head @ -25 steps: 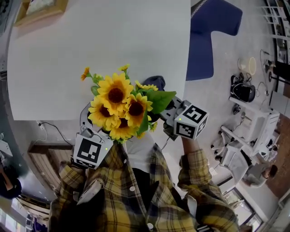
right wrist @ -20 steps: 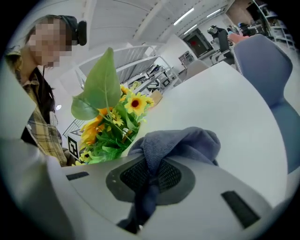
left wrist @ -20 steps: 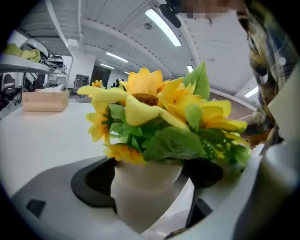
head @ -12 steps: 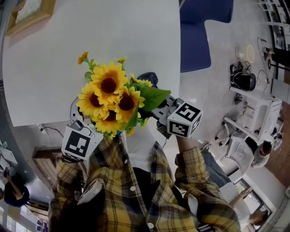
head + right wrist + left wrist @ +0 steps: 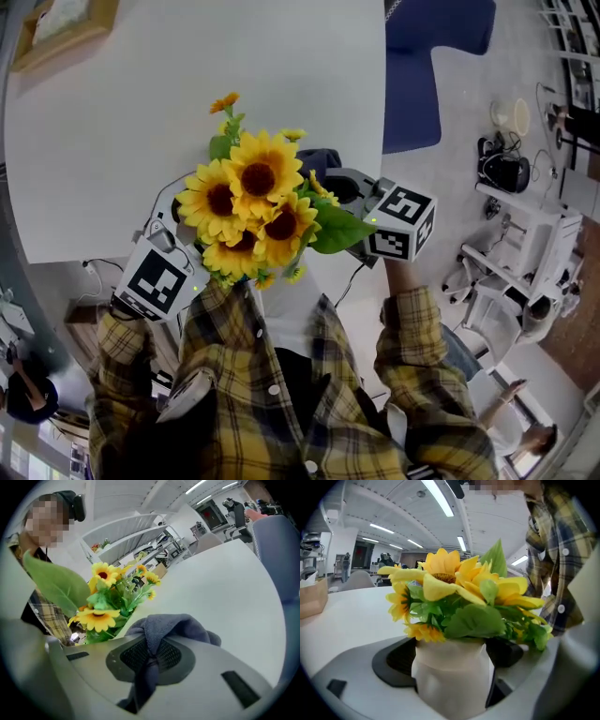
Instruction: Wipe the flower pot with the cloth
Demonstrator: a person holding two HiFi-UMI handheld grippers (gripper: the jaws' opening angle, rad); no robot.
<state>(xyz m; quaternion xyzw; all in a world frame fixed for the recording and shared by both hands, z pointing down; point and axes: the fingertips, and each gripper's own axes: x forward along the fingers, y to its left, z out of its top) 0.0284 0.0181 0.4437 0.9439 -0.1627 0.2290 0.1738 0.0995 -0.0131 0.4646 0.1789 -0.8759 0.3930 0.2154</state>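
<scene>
1. Plainly, the left gripper (image 5: pixel 454 660) has its fingers (image 5: pixel 393 660) clamped on the white flower pot (image 5: pixel 450 686), one pad on each side of the wall. The pot is carried off the worktop (image 5: pixel 187 94), close in front of the person's checked shirt (image 5: pixel 281 394).
2. The right gripper (image 5: pixel 150 656) has its fingers (image 5: pixel 133 656) closed on a blue-grey cloth (image 5: pixel 173 625). A fold bunches past the fingertips, and a tail hangs down between the pads.
3. The coming move seems to turn on one relation. From the right fingers the pot lies ahead and to the left, below the sunflowers (image 5: pixel 248 211). It appears to stand roughly upright in the left fingers, mouth up. The right gripper view shows only blooms and leaves, not the pot wall, so I judge the cloth must come in lower to reach it.
4. Seen from the head, the cloth sits just beside the blooms, so the two grippers are near each other.
5. Things likely to obstruct: a large green leaf (image 5: pixel 337 230) overhangs the right gripper, and foliage droops over the pot rim. The left fingers cover two sides of the pot, leaving only the faces between them open to wiping.
6. Beyond the fingers, a wooden frame (image 5: pixel 66 23) sits at the far corner of the worktop and a blue chair (image 5: pixel 431 56) stands past its edge, both well apart.
</scene>
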